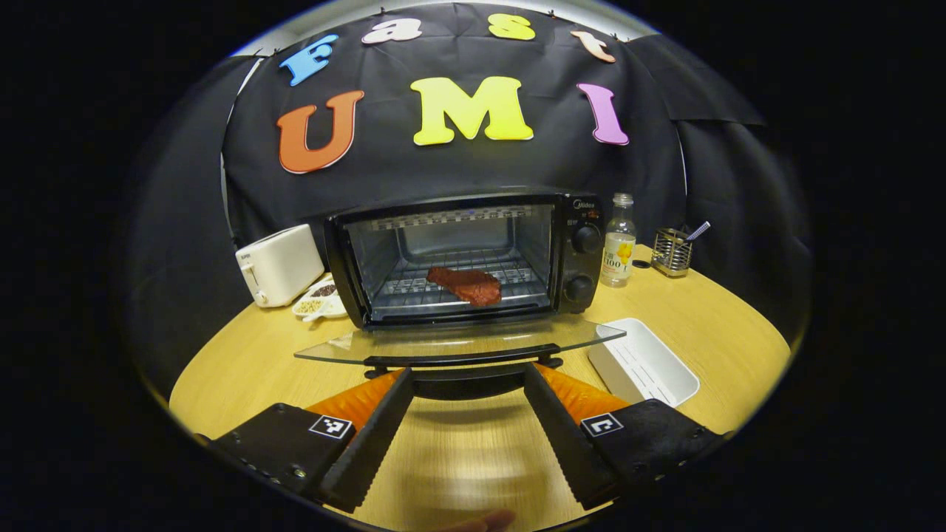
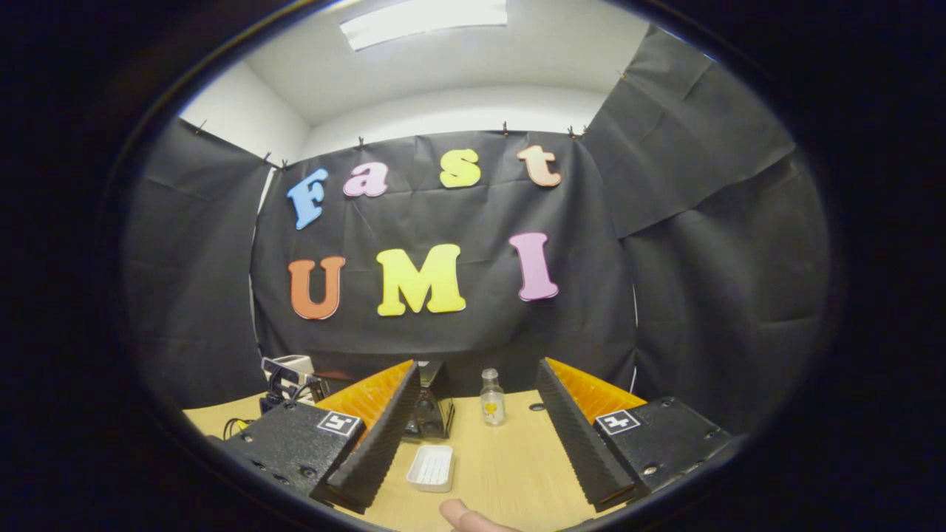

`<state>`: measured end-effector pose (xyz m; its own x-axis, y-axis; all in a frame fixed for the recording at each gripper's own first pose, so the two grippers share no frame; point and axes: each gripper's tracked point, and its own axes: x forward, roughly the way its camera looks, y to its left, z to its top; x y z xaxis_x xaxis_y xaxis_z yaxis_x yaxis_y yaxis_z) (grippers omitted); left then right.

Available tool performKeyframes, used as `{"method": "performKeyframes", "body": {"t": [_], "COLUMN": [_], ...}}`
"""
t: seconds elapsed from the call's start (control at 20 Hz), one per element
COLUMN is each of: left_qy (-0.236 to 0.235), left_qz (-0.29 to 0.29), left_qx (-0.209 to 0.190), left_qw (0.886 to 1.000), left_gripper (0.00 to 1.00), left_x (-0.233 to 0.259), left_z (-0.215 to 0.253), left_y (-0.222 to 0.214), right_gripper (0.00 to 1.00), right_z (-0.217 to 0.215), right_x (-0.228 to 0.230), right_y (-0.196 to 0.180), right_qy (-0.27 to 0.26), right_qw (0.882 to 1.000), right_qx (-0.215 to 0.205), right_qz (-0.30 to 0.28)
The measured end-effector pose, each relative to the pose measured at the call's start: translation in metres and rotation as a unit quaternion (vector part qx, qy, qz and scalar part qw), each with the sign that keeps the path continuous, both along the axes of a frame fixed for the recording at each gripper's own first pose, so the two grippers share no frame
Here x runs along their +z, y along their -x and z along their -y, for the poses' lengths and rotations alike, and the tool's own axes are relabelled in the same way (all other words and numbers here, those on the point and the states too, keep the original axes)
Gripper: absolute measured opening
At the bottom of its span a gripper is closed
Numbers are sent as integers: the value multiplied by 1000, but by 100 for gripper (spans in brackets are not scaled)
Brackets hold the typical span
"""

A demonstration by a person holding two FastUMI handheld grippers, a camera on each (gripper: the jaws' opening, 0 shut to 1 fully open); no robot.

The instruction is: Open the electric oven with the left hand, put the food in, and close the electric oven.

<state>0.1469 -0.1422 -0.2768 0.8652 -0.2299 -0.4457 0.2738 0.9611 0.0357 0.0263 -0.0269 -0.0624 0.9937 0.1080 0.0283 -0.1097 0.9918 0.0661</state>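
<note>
Left tool (image 1: pixel 467 380) level, spread wide astride the handle (image 1: pixel 462 360) of the lowered oven door (image 1: pixel 458 341), not clamping. Meat (image 1: pixel 464 285) inside oven (image 1: pixel 462 258) on rack. Right tool (image 2: pixel 479 432) raised above desk (image 2: pixel 510 473), agape, holding nothing.

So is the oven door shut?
No, the glass door hangs open and flat in front of the oven, with the meat on the rack inside.

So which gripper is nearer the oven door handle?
Left. The left gripper brackets the oven door handle, open; the right gripper is held back, oven far ahead.
</note>
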Motion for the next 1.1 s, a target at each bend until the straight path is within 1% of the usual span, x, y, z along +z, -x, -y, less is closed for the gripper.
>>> {"method": "performKeyframes", "body": {"t": [0.1, 0.2, 0.25, 0.3, 0.35, 0.4, 0.45, 0.6, 0.8, 0.85, 0.9, 1.0, 1.1], "left_qy": [-9, -12, -12, -11, -11, -9, -6, -7, -12, -13, -17, -27, -20], "left_qz": [6, 16, 25, 32, 32, 28, 29, 51, 62, 62, 59, 64, 62], "left_qx": [-2, 0, 1, 3, 5, 8, 9, 5, 13, 9, 5, 15, 14], "left_qw": [1000, 1000, 1000, 999, 999, 1000, 1000, 999, 998, 998, 998, 997, 998], "left_gripper": [97, 98, 98, 98, 98, 98, 98, 97, 96, 96, 96, 96, 96], "left_x": [7, 19, 24, 31, 34, 36, 41, 57, 60, 59, 57, 58, 58], "left_z": [0, 1, 2, 3, 4, 4, 4, 5, 0, 1, 2, -6, -5], "left_y": [-4, -10, -16, -21, -26, -30, -35, -56, -83, -89, -94, -107, -111], "right_gripper": [100, 100, 96, 100, 96, 96, 100, 100, 100, 100, 96, 96, 96], "right_z": [2, 11, 16, 20, 21, 21, 18, 15, 15, 13, 14, 16, 16], "right_x": [1, 1, 0, 0, 0, -2, -2, 0, 10, 12, 11, 8, 3], "right_y": [0, -3, -5, -6, -6, -6, -4, 2, 6, 6, 5, 2, -2], "right_qy": [2, 7, 10, 12, 13, 13, 13, 12, 25, 30, 34, 31, 25], "right_qw": [1000, 1000, 1000, 1000, 1000, 1000, 1000, 1000, 999, 999, 999, 999, 999], "right_qx": [1, -8, -16, -23, -27, -27, -24, -17, -17, -15, -15, -17, -19], "right_qz": [5, 7, 6, 7, 6, 4, 2, 2, 17, 22, 22, 18, 9]}}
